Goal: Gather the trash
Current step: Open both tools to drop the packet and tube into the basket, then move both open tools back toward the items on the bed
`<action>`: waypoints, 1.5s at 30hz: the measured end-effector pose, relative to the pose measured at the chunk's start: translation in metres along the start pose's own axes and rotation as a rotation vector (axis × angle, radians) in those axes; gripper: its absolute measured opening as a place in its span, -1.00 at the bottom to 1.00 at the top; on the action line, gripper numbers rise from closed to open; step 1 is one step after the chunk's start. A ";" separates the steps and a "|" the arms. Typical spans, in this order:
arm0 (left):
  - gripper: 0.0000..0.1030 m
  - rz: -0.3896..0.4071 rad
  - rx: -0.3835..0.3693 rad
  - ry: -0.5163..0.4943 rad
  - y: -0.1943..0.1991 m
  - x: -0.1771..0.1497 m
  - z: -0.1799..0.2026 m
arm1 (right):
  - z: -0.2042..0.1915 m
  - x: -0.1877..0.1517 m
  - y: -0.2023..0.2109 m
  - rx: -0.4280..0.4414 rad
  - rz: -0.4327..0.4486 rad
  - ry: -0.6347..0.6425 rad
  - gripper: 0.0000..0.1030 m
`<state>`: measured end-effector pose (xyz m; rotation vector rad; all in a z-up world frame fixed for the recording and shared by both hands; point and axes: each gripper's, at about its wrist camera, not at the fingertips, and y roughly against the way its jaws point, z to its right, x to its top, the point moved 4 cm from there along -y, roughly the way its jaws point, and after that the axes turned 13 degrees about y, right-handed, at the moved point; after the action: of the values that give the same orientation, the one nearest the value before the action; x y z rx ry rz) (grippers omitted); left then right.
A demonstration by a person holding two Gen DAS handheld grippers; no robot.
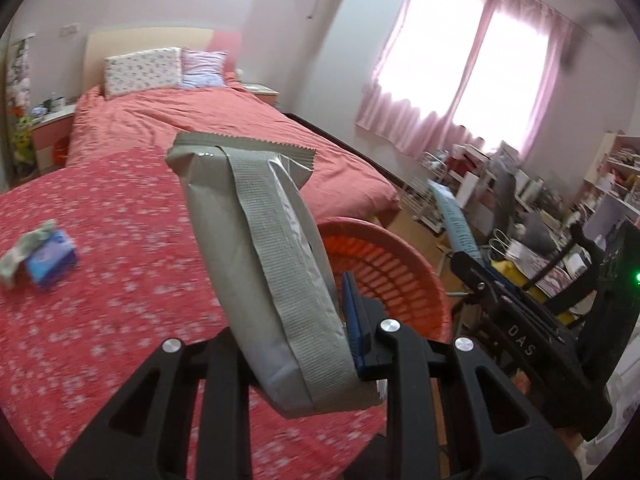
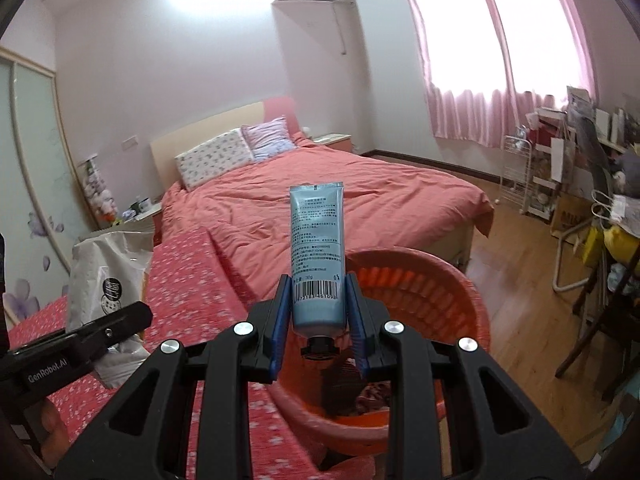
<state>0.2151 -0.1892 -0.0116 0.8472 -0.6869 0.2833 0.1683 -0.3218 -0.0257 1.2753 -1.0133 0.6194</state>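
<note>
the left tool (image 1: pixel 304 344) is clamped on a silver foil packet (image 1: pixel 260 264), which sticks up and forward and blocks much of that view. the right tool (image 2: pixel 318 312) is clamped on a blue tube (image 2: pixel 317 256), held upright with its black cap (image 2: pixel 319 345) down between the blue pads (image 2: pixel 280 320). just past both tools an orange plastic basket (image 2: pixel 460 292) stands at the edge of the bed (image 2: pixel 320 196), with something dark lying in its bottom. a red flowered cloth (image 1: pixel 100 280) covers the near bed. on it, well to the left, a small blue box (image 1: pixel 51 260) lies touching a crumpled pale wrapper (image 1: pixel 22 252). pillows (image 1: pixel 142 70) lean at the headboard. cluttered shelves (image 2: pixel 580 168) crowd the wall under the pink curtains (image 2: pixel 500 100).
</note>
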 end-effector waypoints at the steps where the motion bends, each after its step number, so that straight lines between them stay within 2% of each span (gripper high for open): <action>1: -0.51 -0.005 -0.009 -0.004 -0.003 -0.002 0.005 | 0.005 -0.001 -0.002 -0.003 -0.005 -0.011 -0.47; 10: -0.51 -0.078 -0.068 -0.039 -0.059 -0.008 0.038 | 0.032 -0.007 -0.018 -0.020 -0.020 -0.053 -0.47; 15: -0.47 -0.121 -0.063 -0.052 -0.094 -0.012 0.050 | 0.046 -0.009 -0.027 -0.009 -0.034 -0.095 -0.47; 22: -0.08 -0.165 0.002 -0.010 -0.122 -0.013 0.028 | 0.055 -0.018 -0.044 0.038 -0.087 -0.146 -0.44; 23: -0.06 -0.165 0.016 -0.007 -0.125 -0.014 0.025 | 0.055 -0.022 -0.047 0.042 -0.101 -0.155 -0.40; 24: -0.03 -0.167 0.039 -0.006 -0.127 -0.015 0.020 | 0.055 -0.024 -0.047 0.042 -0.108 -0.160 -0.26; 25: 0.00 -0.168 0.048 -0.003 -0.127 -0.016 0.016 | 0.056 -0.027 -0.047 0.033 -0.111 -0.161 -0.12; 26: 0.04 -0.170 0.057 0.001 -0.126 -0.017 0.011 | 0.056 -0.027 -0.046 0.028 -0.112 -0.161 -0.08; 32: 0.09 -0.172 0.076 0.040 -0.117 -0.014 -0.013 | 0.051 -0.029 -0.042 0.011 -0.132 -0.163 -0.06; 36: 0.14 -0.149 0.082 0.028 -0.104 -0.011 -0.018 | 0.046 -0.026 -0.038 0.002 -0.133 -0.148 -0.06; 40: 0.19 -0.109 0.138 0.012 -0.086 -0.007 -0.029 | 0.041 -0.022 -0.037 0.001 -0.127 -0.115 -0.06; 45: 0.23 -0.071 0.235 0.004 -0.061 -0.002 -0.065 | 0.021 -0.019 -0.036 0.015 -0.129 -0.058 -0.06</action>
<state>0.2717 -0.1788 -0.0794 1.0927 -0.6261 0.3050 0.1846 -0.3472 -0.0606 1.3669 -0.9663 0.4941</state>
